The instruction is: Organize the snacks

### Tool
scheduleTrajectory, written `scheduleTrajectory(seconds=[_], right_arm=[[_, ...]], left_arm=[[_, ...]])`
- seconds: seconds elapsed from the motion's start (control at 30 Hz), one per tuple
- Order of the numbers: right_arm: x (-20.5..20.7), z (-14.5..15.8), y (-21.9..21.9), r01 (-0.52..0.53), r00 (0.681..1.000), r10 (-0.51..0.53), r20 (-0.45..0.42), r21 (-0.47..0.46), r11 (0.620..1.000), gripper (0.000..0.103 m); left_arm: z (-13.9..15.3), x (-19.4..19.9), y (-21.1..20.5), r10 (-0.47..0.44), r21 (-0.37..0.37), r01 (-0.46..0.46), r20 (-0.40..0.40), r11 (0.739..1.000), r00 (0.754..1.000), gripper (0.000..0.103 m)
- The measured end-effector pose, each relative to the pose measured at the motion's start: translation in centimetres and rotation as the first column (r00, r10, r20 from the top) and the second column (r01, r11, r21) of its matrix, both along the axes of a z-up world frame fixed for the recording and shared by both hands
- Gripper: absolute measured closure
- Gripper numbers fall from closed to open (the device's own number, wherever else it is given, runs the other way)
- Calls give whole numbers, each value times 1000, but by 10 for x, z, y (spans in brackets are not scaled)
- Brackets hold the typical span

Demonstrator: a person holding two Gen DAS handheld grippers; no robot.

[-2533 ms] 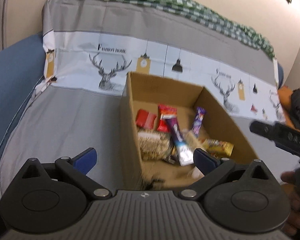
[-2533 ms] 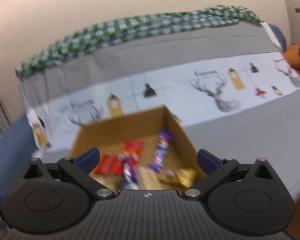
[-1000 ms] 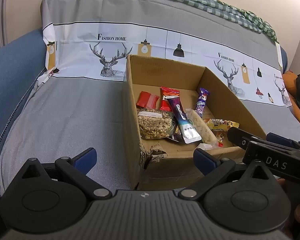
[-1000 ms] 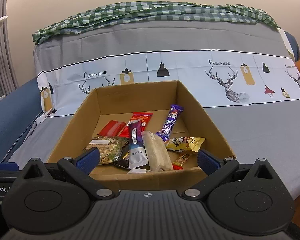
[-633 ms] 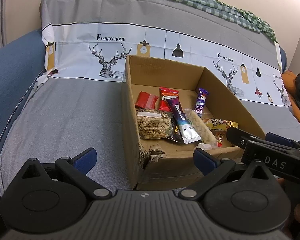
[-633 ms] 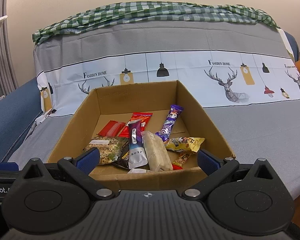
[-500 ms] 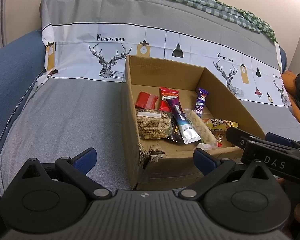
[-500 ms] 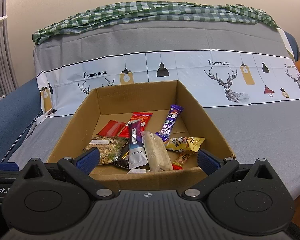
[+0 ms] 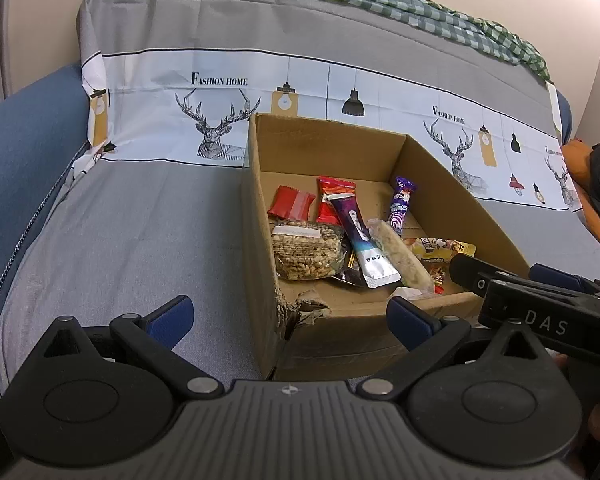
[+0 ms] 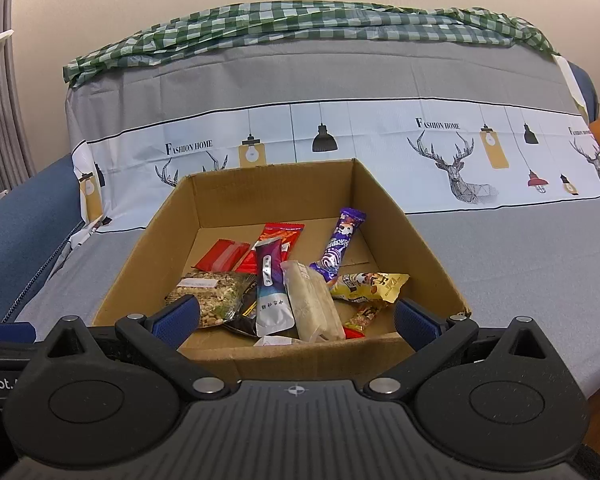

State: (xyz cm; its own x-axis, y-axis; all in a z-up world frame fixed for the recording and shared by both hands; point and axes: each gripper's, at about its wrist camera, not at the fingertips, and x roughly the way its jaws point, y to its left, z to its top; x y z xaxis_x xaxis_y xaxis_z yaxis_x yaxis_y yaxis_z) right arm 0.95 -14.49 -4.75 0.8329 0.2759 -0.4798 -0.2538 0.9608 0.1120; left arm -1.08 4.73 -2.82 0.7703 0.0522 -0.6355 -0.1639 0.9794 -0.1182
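An open cardboard box (image 9: 256,216) (image 10: 404,224) sits on a grey sofa cover and holds several snacks. Among them are a clear bag of nuts (image 9: 304,250) (image 10: 210,294), a red packet (image 9: 291,207) (image 10: 220,255), a purple candy bar (image 9: 401,204) (image 10: 340,242), a purple-and-white pouch (image 9: 360,242) (image 10: 271,290), a pale long bar (image 9: 400,258) (image 10: 310,300) and a yellow packet (image 9: 440,249) (image 10: 370,287). My left gripper (image 9: 288,316) is open in front of the box's torn near-left corner. My right gripper (image 10: 296,316) is open at the near wall, empty.
The sofa seat (image 9: 132,240) left of the box is bare grey cloth, with a blue armrest (image 9: 16,152) beyond. A green checked cloth (image 10: 300,20) drapes the sofa back. The right gripper's black body (image 9: 540,312) shows at the right, with orange and dark items (image 9: 596,184) further back.
Both views were blurred and swinging 2.5 s ago; since about a second ago both grippers hold still in front of the box, and the snacks have not moved.
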Motion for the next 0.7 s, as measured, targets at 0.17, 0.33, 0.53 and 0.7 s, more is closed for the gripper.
scheduleTrajectory(seconds=[0.17, 0.33, 0.53, 0.7], right_arm=[[0, 0, 0, -1, 1000, 1, 0, -1, 1000, 1], [0, 0, 0, 0, 1000, 0, -1, -2, 1000, 1], [0, 0, 0, 0, 1000, 0, -1, -2, 1000, 1], [0, -1, -1, 0, 1000, 0, -2, 0, 1000, 1]], left_arm=[[0, 0, -1, -2, 3, 2, 2, 1000, 1000, 0], [1, 0, -1, -6, 7, 5, 6, 1000, 1000, 0], [1, 0, -1, -8, 9, 8, 9, 1000, 1000, 0], [2, -1, -2, -10, 13, 10, 14, 1000, 1000, 0]])
